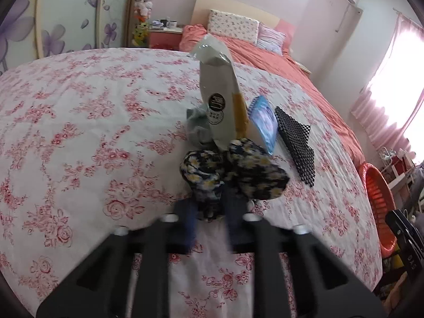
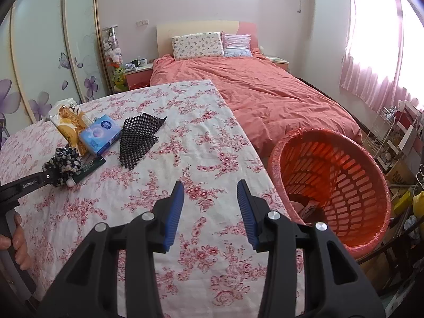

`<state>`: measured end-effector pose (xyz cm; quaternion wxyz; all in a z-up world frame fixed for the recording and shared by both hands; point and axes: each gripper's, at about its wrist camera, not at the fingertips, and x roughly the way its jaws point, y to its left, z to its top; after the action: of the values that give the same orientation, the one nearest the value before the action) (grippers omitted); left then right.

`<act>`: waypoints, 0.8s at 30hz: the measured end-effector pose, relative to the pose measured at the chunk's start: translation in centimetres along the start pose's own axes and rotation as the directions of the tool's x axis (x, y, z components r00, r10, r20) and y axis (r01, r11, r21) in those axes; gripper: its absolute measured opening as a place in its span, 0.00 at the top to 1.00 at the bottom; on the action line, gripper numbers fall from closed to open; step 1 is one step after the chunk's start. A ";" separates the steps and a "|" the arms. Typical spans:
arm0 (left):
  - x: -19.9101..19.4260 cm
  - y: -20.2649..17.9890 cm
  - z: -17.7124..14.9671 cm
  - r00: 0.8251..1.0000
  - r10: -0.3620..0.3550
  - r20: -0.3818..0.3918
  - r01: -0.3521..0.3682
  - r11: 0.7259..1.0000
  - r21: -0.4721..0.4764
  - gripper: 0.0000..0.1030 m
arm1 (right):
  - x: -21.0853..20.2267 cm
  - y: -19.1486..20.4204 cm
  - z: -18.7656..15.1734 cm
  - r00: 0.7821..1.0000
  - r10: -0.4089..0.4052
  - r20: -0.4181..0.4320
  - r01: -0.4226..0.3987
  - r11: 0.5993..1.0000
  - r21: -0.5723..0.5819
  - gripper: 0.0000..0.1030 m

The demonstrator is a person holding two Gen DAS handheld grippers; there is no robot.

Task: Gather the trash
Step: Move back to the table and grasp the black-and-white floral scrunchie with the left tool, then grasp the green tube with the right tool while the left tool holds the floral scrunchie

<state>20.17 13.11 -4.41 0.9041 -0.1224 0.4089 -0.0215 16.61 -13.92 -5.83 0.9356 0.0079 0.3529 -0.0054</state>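
My left gripper (image 1: 212,198) is shut on a dark floral cloth bundle (image 1: 238,175), just above the flowered table; the bundle also shows in the right wrist view (image 2: 63,163). Behind it lie a white and yellow snack bag (image 1: 220,90), a grey cloth (image 1: 196,127), a blue tissue pack (image 1: 263,122) and a black mesh mat (image 1: 296,143). My right gripper (image 2: 210,206) is open and empty over the table's near right part. The red trash basket (image 2: 331,185) stands to its right, beside the table.
A bed with a coral cover (image 2: 265,92) lies behind the table. A wardrobe with flower doors (image 2: 39,66) is on the left. A wire rack and boxes (image 2: 397,137) stand by the pink curtain at right.
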 end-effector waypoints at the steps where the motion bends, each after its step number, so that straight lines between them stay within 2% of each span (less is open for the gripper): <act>1: -0.3 0.0 -0.1 1.000 0.000 0.011 0.000 1.000 0.004 0.92 | 0.0 0.3 0.0 1.000 0.003 0.000 -0.003 1.000 -0.004 0.60; 9: -4.3 1.8 -0.7 0.990 0.062 0.129 -0.066 0.998 0.024 0.94 | 0.2 3.9 0.5 0.998 0.057 -0.004 -0.057 0.997 -0.047 0.60; 16: -8.0 5.8 -0.3 0.961 0.157 0.227 -0.160 0.987 -0.006 0.94 | 1.7 10.0 1.1 0.984 0.171 -0.047 -0.174 0.982 -0.068 0.60; 21: -9.1 8.3 0.2 0.952 0.184 0.245 -0.177 0.983 -0.052 0.94 | 3.6 14.6 1.5 0.967 0.235 -0.098 -0.241 0.970 -0.044 0.64; 24: -9.3 9.6 0.3 0.950 0.192 0.245 -0.180 0.981 -0.072 0.94 | 4.9 16.9 1.7 0.966 0.231 -0.118 -0.237 0.971 -0.034 0.64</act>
<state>13.59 23.76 0.33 0.9432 -0.1072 0.3013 0.0896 21.69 2.91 -7.59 0.9082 0.0274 0.4019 0.1139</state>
